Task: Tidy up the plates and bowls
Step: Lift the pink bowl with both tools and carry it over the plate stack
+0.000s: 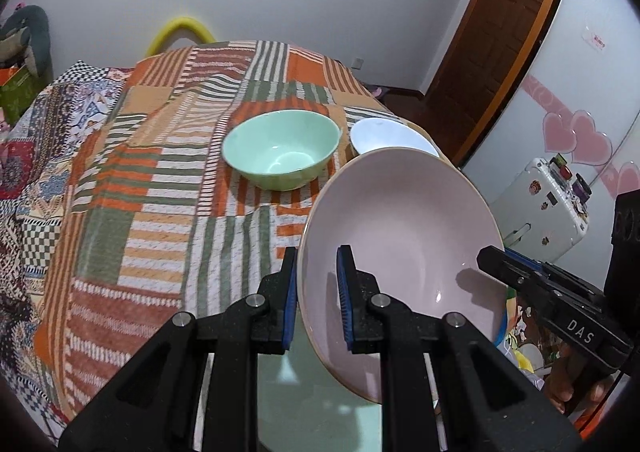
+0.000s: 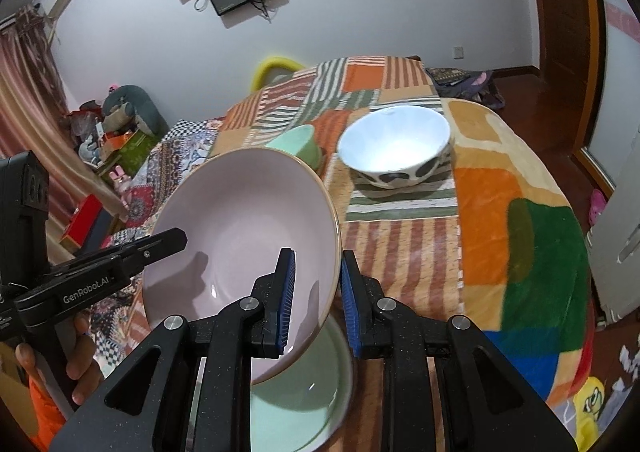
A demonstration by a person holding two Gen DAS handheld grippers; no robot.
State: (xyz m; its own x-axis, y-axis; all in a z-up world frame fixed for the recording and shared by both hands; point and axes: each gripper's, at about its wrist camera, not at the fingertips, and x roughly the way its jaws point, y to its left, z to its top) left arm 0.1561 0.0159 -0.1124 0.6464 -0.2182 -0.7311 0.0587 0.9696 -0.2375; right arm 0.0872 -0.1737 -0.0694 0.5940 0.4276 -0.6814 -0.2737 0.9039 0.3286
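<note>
Large bowl point(image 1: 400, 244) above a plate point(image 2: 304, 384); behind — two bowls point(image 2: 396, 144) side by side.

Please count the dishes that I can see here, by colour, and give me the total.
Pink: 1, the pink bowl held at its rim by both grippers
Green: 2, the green bowl and the green plate
White: 1, the white bowl with dark spots
Total: 4
</note>
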